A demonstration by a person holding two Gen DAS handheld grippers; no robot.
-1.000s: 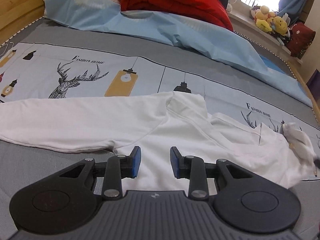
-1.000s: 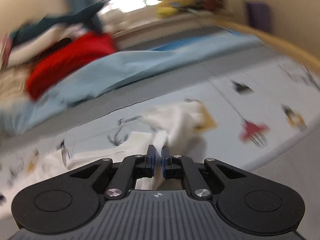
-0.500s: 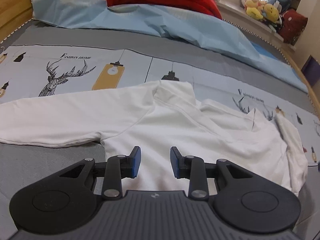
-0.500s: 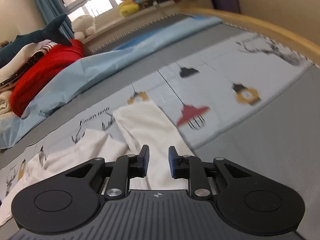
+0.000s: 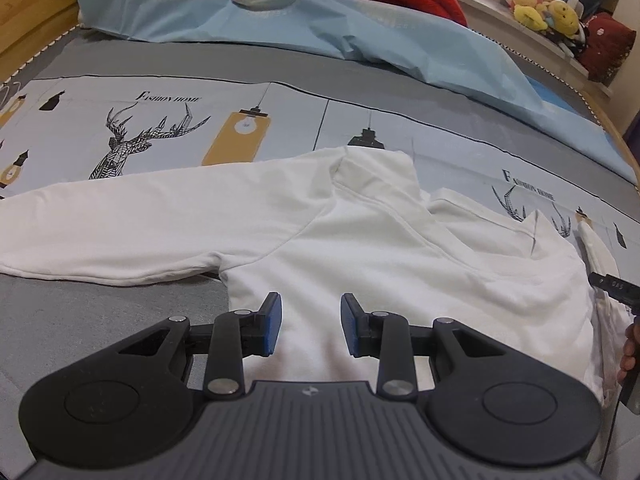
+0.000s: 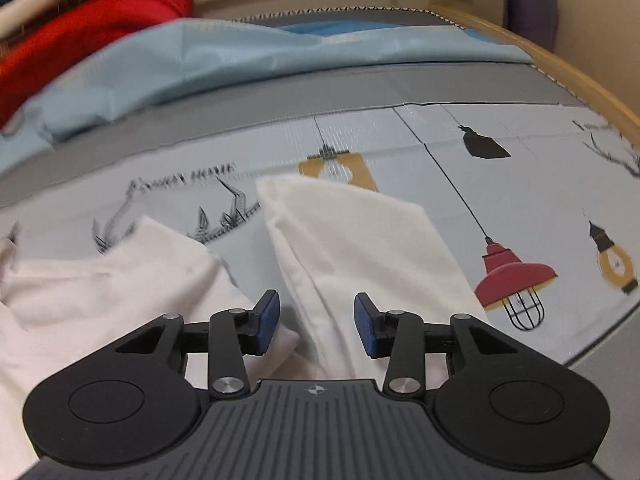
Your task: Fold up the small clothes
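Released, the sleeve (image 6: 360, 248) now lies flat between the right hand-held gripper (image 6: 316, 328) pads.

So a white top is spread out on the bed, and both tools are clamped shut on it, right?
Not quite. The white top is spread on the bed, but both tools are open: the left tool in the left wrist view and the right tool in the right wrist view grip nothing.

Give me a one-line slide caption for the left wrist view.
Open left gripper poised over a white sweater spread flat on a printed bedsheet, one sleeve stretched out sideways.
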